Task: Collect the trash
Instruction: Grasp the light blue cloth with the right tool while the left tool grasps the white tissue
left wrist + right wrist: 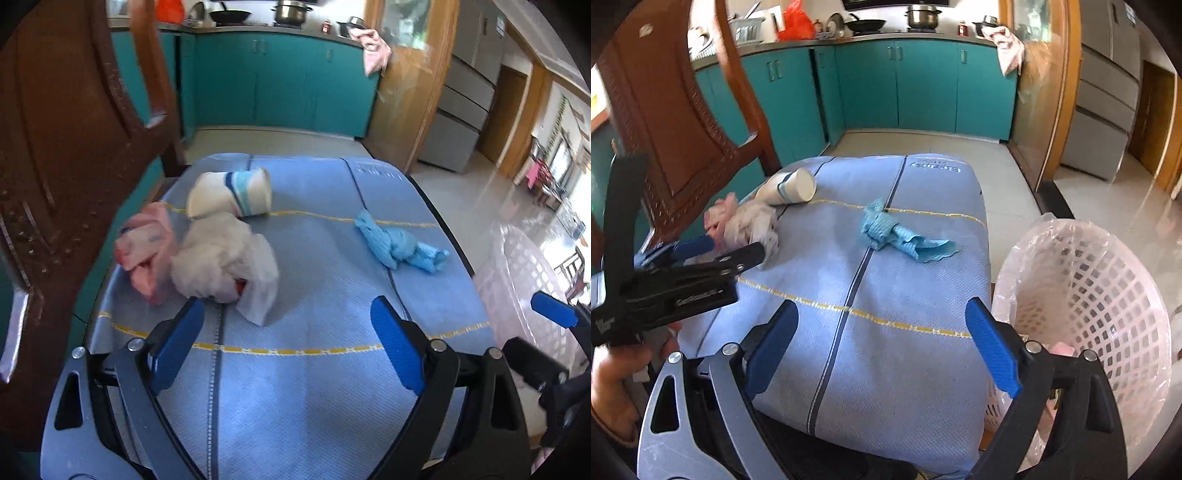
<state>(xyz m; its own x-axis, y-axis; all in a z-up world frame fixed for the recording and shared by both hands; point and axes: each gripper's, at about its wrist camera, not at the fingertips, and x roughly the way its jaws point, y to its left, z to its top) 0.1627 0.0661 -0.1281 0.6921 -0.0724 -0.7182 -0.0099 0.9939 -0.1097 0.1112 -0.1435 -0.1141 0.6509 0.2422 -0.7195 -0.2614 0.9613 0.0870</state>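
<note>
Four pieces of trash lie on the blue cloth-covered surface point(303, 369): one paper cup point(231, 194) on its side at the far left, one crumpled white tissue wad point(225, 264) just in front of it and touching it, one pink wrapper point(146, 251) pressed against the wad's left side, and one crumpled blue cloth point(397, 245) well apart to the right. One pink lattice wastebasket point(1086, 306) with a clear liner stands just beside the right edge of the covered surface; something pink shows low inside it. The left gripper point(288, 347) hovers low over the near part of the cloth with its two blue fingers point(181, 347) spread wide and nothing between them, the left tip close to the white wad. The right gripper point(882, 347) is likewise spread wide and empty, its right finger point(991, 350) next to the basket's rim. One brown wooden chair back point(676, 122) rises at the left.
</note>
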